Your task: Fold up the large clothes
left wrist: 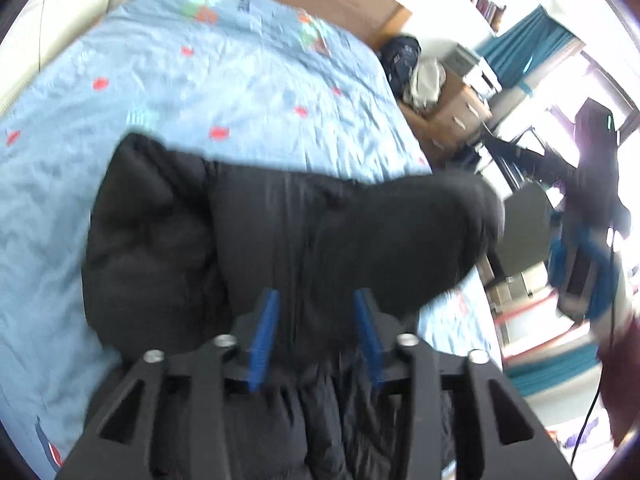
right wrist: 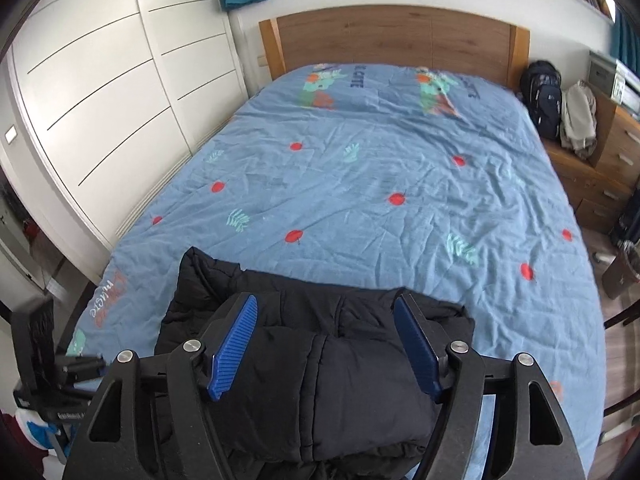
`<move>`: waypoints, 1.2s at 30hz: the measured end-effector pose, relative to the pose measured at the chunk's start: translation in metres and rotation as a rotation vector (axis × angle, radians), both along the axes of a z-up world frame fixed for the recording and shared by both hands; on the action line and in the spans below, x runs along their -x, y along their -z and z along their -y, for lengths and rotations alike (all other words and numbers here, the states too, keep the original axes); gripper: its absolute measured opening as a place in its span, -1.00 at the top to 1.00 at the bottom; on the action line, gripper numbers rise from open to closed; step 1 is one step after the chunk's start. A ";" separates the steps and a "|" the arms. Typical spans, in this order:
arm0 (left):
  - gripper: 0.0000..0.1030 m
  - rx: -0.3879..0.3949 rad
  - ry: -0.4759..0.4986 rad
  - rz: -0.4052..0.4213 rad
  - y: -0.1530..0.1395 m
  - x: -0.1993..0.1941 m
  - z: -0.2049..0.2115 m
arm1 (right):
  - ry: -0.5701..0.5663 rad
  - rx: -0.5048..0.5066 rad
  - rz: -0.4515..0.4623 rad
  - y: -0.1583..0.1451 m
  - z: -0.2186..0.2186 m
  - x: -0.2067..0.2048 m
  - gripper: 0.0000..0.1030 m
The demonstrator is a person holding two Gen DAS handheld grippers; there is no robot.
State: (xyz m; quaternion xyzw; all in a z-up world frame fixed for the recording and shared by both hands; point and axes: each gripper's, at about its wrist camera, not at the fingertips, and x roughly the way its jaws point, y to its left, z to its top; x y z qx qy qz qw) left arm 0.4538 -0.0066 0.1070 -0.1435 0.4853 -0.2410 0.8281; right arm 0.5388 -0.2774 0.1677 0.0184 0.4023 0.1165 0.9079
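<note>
Lying bundled at the foot end of the bed, the black puffer jacket (right wrist: 320, 360) rests on the blue duvet (right wrist: 380, 184), partly folded into a thick stack. Right gripper (right wrist: 326, 346) hovers above it, jaws spread wide, gripping nothing. Left gripper (left wrist: 316, 332) likewise has its jaws parted over the jacket, blue pads (left wrist: 264, 332) clear of the fabric as far as the blurred view shows. Duvet print: red dots, teal leaves, orange lettering (right wrist: 110, 300) near the corner, not legible. Wooden headboard (right wrist: 394, 36); black backpack (right wrist: 544, 96) beside a wooden drawer unit (right wrist: 616, 160).
</note>
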 end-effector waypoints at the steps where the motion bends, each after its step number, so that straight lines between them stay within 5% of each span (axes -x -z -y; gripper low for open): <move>1: 0.21 -0.001 -0.004 0.013 -0.005 -0.008 0.006 | -0.005 -0.011 -0.014 0.004 0.000 0.001 -0.37; 7: 0.18 -0.009 0.090 0.037 -0.003 -0.016 0.052 | -0.097 -0.038 -0.189 0.090 -0.007 0.052 -0.37; 14: 0.17 -0.199 0.179 -0.162 0.109 0.021 0.097 | -0.062 0.009 -0.351 0.190 -0.008 0.088 -0.37; 19: 0.17 -0.178 0.101 -0.230 0.140 0.043 0.088 | -0.050 -0.011 -0.294 0.179 0.004 0.099 -0.37; 26: 0.17 -0.081 -0.026 -0.085 0.070 0.065 0.056 | -0.037 -0.045 -0.120 0.120 0.022 0.097 -0.37; 30: 0.07 -0.095 -0.017 -0.010 0.044 0.056 0.059 | -0.031 -0.021 -0.114 0.127 0.025 0.078 -0.38; 36: 0.00 -0.207 -0.089 -0.087 0.112 0.013 0.071 | -0.043 0.078 -0.217 0.184 0.013 0.065 -0.38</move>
